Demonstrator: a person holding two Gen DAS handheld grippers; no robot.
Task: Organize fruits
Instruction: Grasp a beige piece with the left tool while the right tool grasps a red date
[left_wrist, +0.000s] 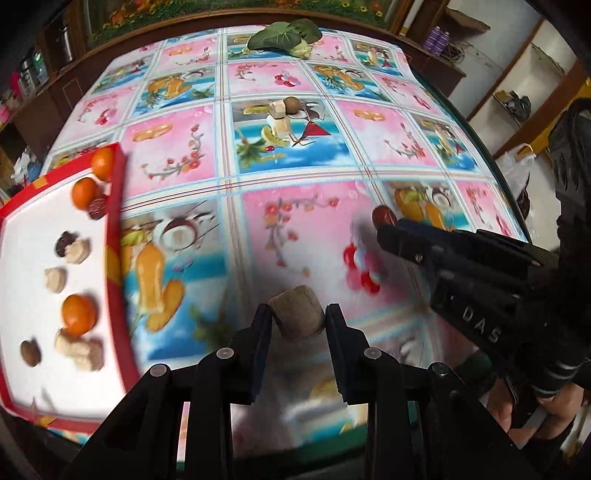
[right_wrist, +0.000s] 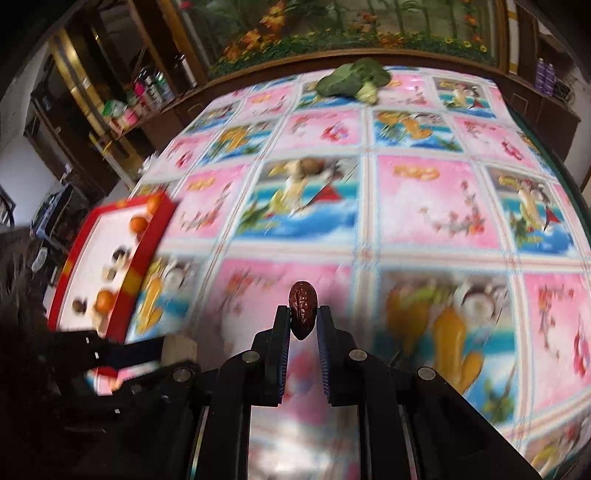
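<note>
Tan block (left_wrist: 296, 314) clamped in left gripper (left_wrist: 298, 321); right gripper (right_wrist: 303, 317) pinches red date (right_wrist: 303, 308). Red tray (left_wrist: 115, 221) left of fingers: advise carrying level, releasing low over bare floor.

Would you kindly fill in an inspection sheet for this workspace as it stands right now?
Surface: table under a glossy fruit-print tablecloth.
Job's things: red-rimmed white tray at the table's left holding oranges, pale chunks and dark pieces; two small pieces at mid-table.
Clutter: leafy green vegetable at the far edge.
Grippers: left gripper shut on a tan block; right gripper shut on a dried red date; both held above the cloth.
Cables: nothing seen.
Surroundings: wooden shelves with bottles at left, a flower painting behind, white shelving at right.
</note>
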